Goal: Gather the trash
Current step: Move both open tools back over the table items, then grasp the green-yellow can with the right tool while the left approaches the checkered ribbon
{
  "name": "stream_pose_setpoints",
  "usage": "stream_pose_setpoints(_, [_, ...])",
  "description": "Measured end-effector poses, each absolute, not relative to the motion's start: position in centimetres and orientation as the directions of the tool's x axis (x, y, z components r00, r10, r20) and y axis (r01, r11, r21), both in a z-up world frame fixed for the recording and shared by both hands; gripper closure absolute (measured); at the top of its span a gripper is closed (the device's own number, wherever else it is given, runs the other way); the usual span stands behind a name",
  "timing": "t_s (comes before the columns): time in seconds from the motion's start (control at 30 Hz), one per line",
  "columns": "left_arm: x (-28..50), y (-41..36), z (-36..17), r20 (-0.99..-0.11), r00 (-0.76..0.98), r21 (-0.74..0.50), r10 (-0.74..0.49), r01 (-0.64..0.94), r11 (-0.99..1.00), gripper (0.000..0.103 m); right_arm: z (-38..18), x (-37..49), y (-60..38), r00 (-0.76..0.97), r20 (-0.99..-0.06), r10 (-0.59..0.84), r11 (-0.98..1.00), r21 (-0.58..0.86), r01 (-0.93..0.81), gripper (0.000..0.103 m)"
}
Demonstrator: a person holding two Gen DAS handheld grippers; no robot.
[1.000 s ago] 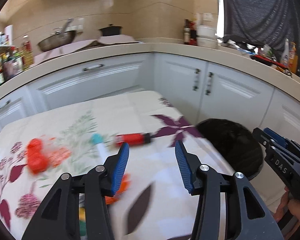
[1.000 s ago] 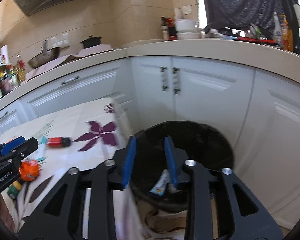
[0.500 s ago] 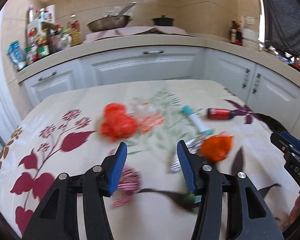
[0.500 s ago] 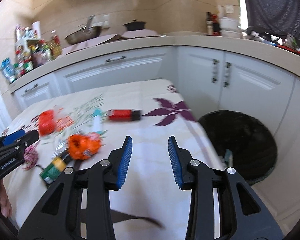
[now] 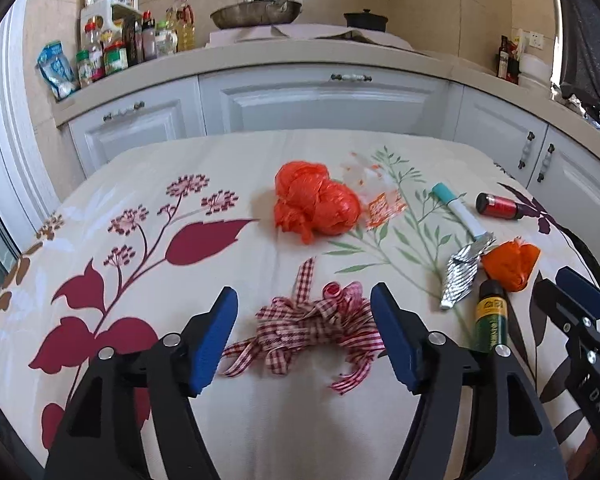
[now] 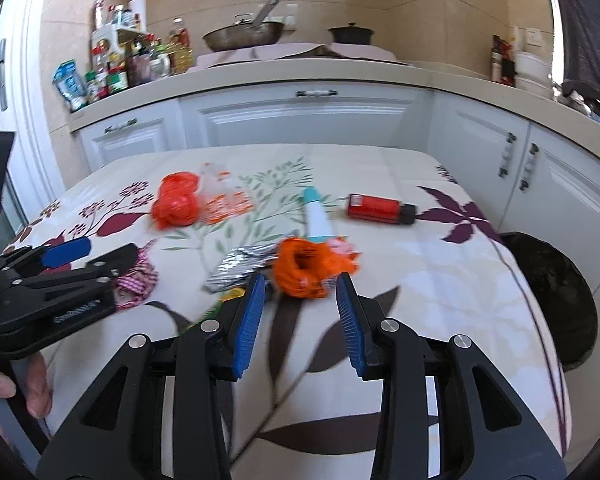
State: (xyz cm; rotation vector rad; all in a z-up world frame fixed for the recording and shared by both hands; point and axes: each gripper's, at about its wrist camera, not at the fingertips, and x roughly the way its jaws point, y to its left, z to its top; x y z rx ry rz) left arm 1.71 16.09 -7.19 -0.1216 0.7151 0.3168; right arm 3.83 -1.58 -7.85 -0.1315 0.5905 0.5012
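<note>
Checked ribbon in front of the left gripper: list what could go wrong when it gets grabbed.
The ribbon is a loose tangle with trailing ends, so the left gripper, its jaws opening, may pinch one loop and drag the rest. The green bottle lies close by the right finger and could get knocked.

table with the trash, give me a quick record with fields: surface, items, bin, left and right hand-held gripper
surface: table under a floral cloth, white cabinets behind
items: red plastic bag, checked ribbon, orange wrapper, foil wrapper, white tube with teal cap, red bottle, green bottle
bin: black trash bin beside the table's right edge
left hand-held gripper: jaws opening, ribbon between them, not gripped
right hand-held gripper: open, empty, just short of the orange wrapper
</note>
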Motion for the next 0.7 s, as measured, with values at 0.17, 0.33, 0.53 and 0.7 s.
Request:
stream_pose_setpoints(0.17, [1.4, 16.8, -7.7, -0.682, 0.704, -0.040, 0.199, -0.307, 0.951, 0.037, -8.0, 3.5, -0.5, 0.704, -0.572, 0.422, 0.863, 0.014, -0.505, 0.067])
stream_pose_setpoints(0.33, [1.1, 16.6, -8.1, -0.695, 0.702, -0.056, 0.157, -0.270, 0.961, 0.058, -8.3, 3.4, 0.3, 0.685, -0.585, 0.433, 0.853, 0.021, -0.521, 0.067])
stream_pose_setpoints(0.53, [0.5, 16.0, -7.9, -0.673, 0.723, -0.030, 0.158, -0.240, 0.970, 0.076, -8.7, 3.0, 1.4, 0.666, -0.603, 0.440, 0.841, 0.016, -0.540, 0.067])
stream_pose_setpoints(0.7, [0.0, 15.8, -7.6, -0.658, 0.738, -0.035, 0.146, -0.224, 0.974, 0.093, -9.1, 2.8, 2.0, 0.654, -0.626, 0.425, 0.839, 0.002, -0.544, 0.066])
